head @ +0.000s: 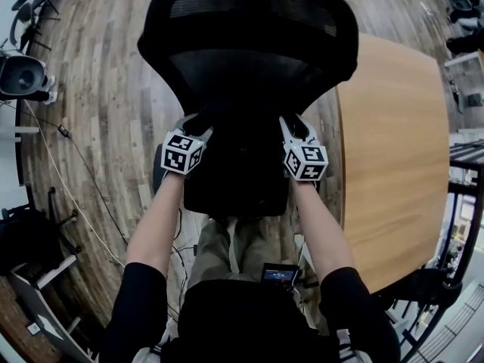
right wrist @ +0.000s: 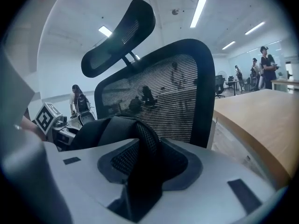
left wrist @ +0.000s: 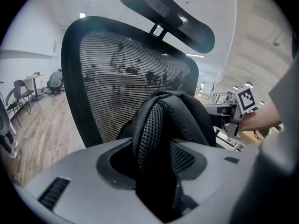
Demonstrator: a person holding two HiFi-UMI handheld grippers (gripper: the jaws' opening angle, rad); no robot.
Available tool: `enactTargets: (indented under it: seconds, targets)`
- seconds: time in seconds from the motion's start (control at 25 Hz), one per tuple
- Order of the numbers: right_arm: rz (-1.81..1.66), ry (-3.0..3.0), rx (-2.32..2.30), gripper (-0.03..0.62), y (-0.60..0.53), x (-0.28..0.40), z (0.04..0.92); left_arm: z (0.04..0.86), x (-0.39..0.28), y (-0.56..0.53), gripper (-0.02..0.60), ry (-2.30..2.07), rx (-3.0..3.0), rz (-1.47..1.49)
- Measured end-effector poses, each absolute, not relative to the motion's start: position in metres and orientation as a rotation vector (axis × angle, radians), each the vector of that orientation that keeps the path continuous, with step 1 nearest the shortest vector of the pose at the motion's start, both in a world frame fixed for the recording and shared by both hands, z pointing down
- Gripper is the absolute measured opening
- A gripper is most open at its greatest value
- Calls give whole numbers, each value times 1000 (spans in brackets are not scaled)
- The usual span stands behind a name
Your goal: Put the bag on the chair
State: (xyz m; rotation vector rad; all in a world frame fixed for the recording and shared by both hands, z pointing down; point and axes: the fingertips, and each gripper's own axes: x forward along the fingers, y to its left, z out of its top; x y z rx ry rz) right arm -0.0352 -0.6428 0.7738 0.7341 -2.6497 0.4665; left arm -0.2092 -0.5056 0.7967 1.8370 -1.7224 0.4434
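- The black bag [head: 240, 146] is sitting on the chair [head: 249, 29] seat, against the mesh back.
- The left hand-held gripper [head: 198, 124] is holding its jaws apart, with a padded strap [left wrist: 154, 125] lying loosely between them.
- The right hand-held gripper [head: 290, 125] is likewise standing open around the other strap [right wrist: 140, 143].

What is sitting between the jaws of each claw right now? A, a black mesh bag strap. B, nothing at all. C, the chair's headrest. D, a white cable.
A: each gripper view shows a black mesh strap running through the jaw gap of the left claw and the right claw.
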Motion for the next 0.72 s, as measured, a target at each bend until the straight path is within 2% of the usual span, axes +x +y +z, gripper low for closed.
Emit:
enactTargets:
  seconds: [0.2,0.32,0.44,0.64,0.72]
  targets:
    - [473,-2641,724,155,-645,-38,781,803,-213,-507,201,-1741,1831,450]
    - [456,-2625,717,183,-644,-30,780,800,-215,-499,233,-1745,1827,499]
    - [439,-2624,732,184,-642,-19,769,787,-229,-482,226,-1796,1811,523]
    - [412,-2699,800,141,-616,8,723,745,-245,-438,170,-1921,1784,444]
    - [435,-2758,818,113,-595,18,693,719,-242,-417,103,-1985,1773,375]
